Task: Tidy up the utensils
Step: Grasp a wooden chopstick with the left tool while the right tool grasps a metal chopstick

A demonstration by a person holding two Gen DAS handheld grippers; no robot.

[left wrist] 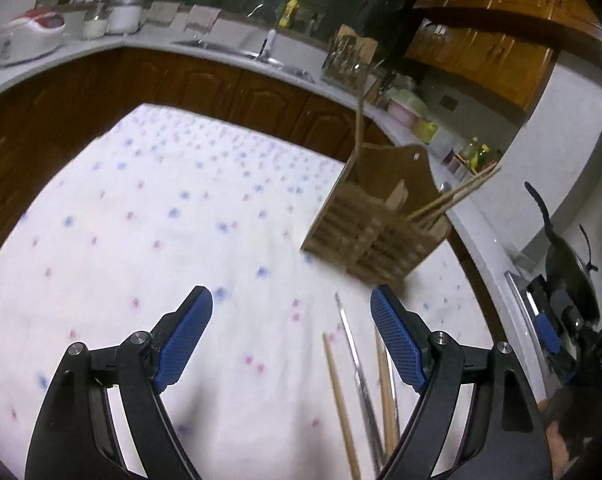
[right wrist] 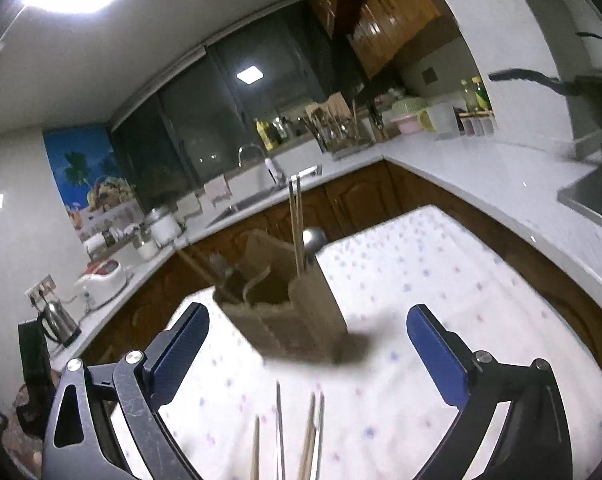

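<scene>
A wooden utensil holder [left wrist: 375, 232] stands on a table draped in a white dotted cloth [left wrist: 141, 240], with chopsticks [right wrist: 295, 228] and a metal spoon [right wrist: 315, 240] already upright inside it. Loose wooden and metal chopsticks [left wrist: 357, 392] lie on the cloth just in front of the holder. The left gripper [left wrist: 291, 340] and right gripper [right wrist: 307, 350] both hover spread wide above the cloth, gripping nothing
</scene>
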